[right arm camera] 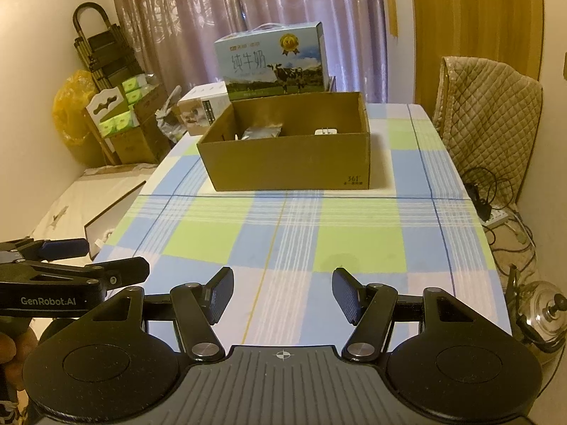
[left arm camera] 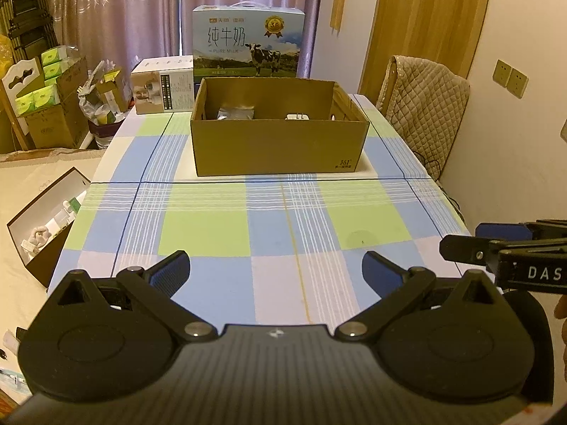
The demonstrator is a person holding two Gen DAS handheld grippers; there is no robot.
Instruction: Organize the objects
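Note:
An open brown cardboard box (left arm camera: 278, 148) stands on the far half of the checked tablecloth (left arm camera: 212, 226); it also shows in the right wrist view (right arm camera: 290, 166). Inside lie a silver foil pouch (left arm camera: 236, 112) and a small white object (left arm camera: 297, 117), also seen from the right as the pouch (right arm camera: 262, 131) and the white object (right arm camera: 326, 131). My left gripper (left arm camera: 275, 265) is open and empty above the near table edge. My right gripper (right arm camera: 282, 294) is open and empty beside it; its fingers (left arm camera: 460, 248) enter the left wrist view from the right.
A blue milk carton box (left arm camera: 248, 46) and a white box (left arm camera: 163, 86) stand behind the brown box. A padded chair (left arm camera: 421, 109) is at the right. An open box of items (left arm camera: 46, 219) lies on the floor at the left. A kettle (right arm camera: 542, 308) sits low right.

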